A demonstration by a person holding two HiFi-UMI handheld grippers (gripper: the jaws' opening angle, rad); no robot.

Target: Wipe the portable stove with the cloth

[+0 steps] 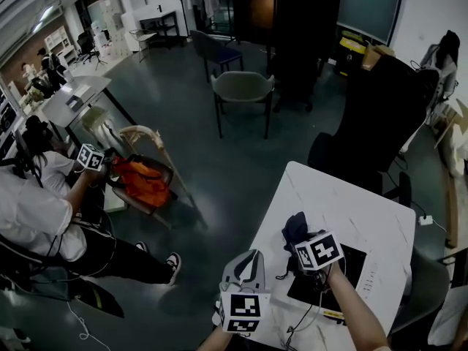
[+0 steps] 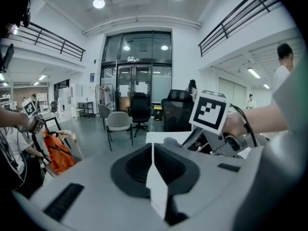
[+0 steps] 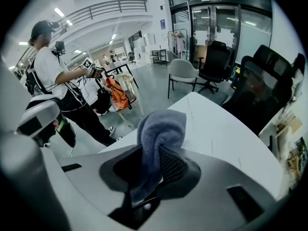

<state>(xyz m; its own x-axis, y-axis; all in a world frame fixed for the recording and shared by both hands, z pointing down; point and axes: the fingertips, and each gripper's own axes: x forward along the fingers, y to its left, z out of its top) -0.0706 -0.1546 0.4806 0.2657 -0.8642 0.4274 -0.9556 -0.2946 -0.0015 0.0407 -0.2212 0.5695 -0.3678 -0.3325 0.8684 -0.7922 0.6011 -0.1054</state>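
Your right hand-held gripper point(image 3: 153, 170) clamps the soft, limp cloth point(image 3: 162, 126) mid-fold, a grip judged secure; left hand-held gripper point(image 2: 153, 170) closed, empty.

A dark grey floor point(image 1: 219, 159) spread under round ceiling lights point(image 2: 98, 3). A grey chair point(image 1: 243, 88) stood on it, and a black office chair point(image 1: 380, 108) just beyond the white tabletop point(image 1: 365, 210). Glass doors point(image 2: 136, 88) filled the far wall. Railings point(image 2: 45, 37), seemingly a balcony's, ran above. An orange bag point(image 1: 142, 181) sat at the left.

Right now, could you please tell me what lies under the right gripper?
The black stove lies on the white table below the right gripper, which is shut on the cloth. The gripper and hand cover part of the stove.
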